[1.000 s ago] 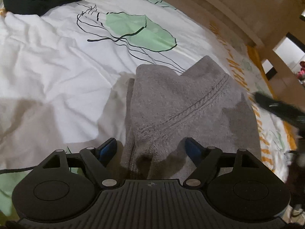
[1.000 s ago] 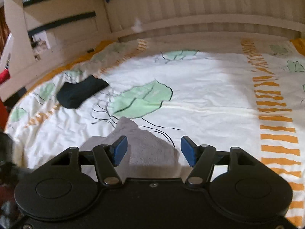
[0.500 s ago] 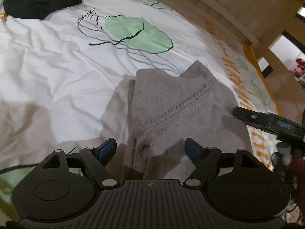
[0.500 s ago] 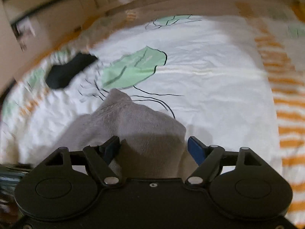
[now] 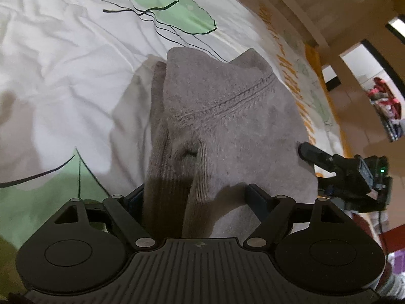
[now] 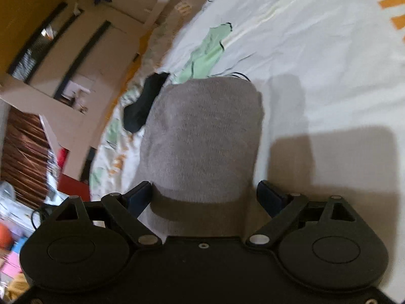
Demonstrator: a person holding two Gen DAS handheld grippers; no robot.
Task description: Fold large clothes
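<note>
A grey knitted garment (image 5: 227,116) lies folded on the white bed sheet (image 5: 63,76) with its green leaf print. My left gripper (image 5: 196,195) is low over its near end, jaws wide, the ribbed cuff lying between the fingers without being pinched. My right gripper (image 5: 311,154) shows at the garment's right edge in the left wrist view. In the right wrist view the same garment (image 6: 202,131) fills the gap of my right gripper (image 6: 203,195), whose jaws are opening; the pads stand clear of the cloth.
A black cloth (image 6: 144,103) lies on the sheet (image 6: 329,63) beyond the grey garment. The wooden bed frame (image 5: 291,0) runs along the far side. Cardboard-coloured shelving (image 6: 63,76) and clutter stand past the bed's edge at the left of the right wrist view.
The right gripper has come down to the garment's edge, rolled over and spread its jaws wider. The left gripper has tipped downward toward the cuff; the black cloth has left its view.
</note>
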